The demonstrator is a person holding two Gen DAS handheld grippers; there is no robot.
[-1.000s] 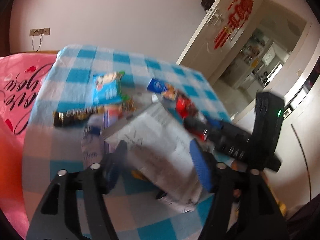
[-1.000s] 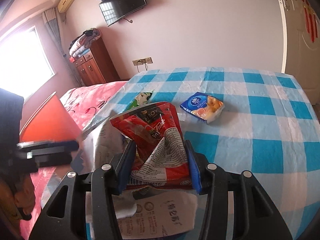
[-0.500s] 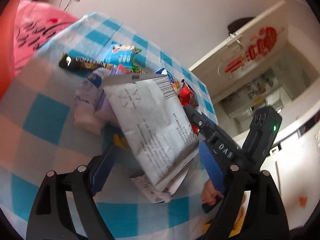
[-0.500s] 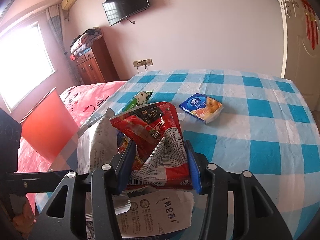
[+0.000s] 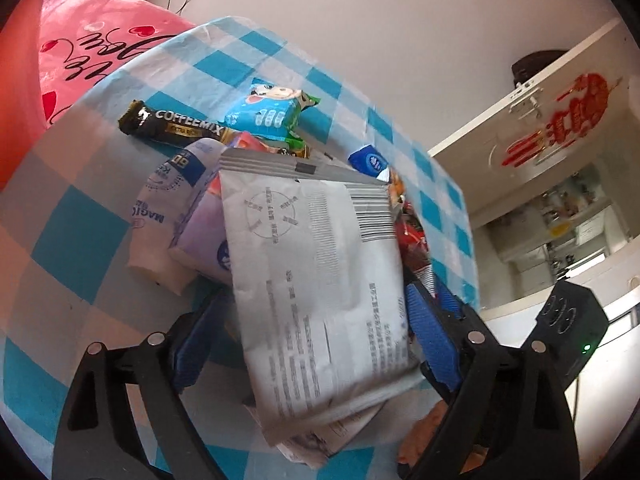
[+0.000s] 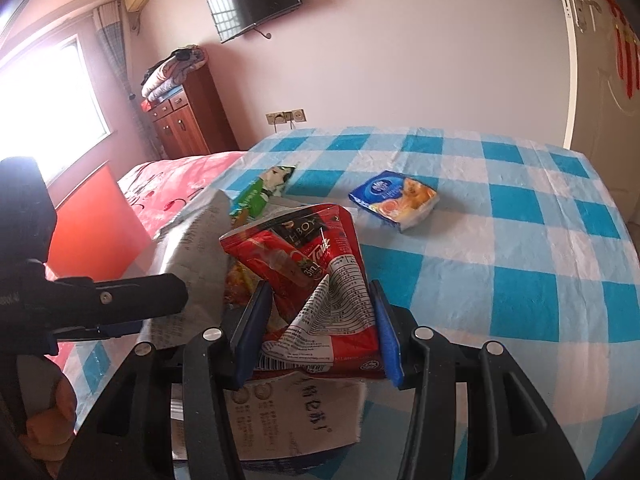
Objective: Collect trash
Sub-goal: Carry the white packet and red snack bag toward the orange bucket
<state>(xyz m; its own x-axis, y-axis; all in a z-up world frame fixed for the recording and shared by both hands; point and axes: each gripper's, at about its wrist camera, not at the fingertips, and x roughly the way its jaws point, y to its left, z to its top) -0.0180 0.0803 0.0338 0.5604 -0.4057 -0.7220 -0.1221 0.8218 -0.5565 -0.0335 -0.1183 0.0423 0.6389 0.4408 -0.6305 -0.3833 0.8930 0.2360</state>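
In the left wrist view my left gripper (image 5: 310,346) is shut on a large silver-grey printed wrapper (image 5: 320,272), held tilted above the blue checked tablecloth (image 5: 80,216). In the right wrist view my right gripper (image 6: 316,332) is shut on a red crumpled 3-in-1 sachet pack (image 6: 308,280), with a white printed wrapper (image 6: 296,412) under it. The left gripper (image 6: 100,308) with the grey wrapper (image 6: 192,248) shows at the left of that view. The right gripper body (image 5: 560,352) shows at the right of the left wrist view.
A pile of trash lies on the table: a black Coffeemix stick (image 5: 172,126), a blue cartoon pack (image 5: 272,110), a white-blue pack (image 5: 168,204). A blue-orange pack (image 6: 394,200) and a green wrapper (image 6: 260,190) lie farther off. A pink bed (image 5: 80,56) and a red panel (image 6: 92,224) are at the left.
My left gripper has closed in on the grey wrapper and tilted, bringing it nearer the right gripper. The right gripper keeps its hold on the red pack and has barely moved.
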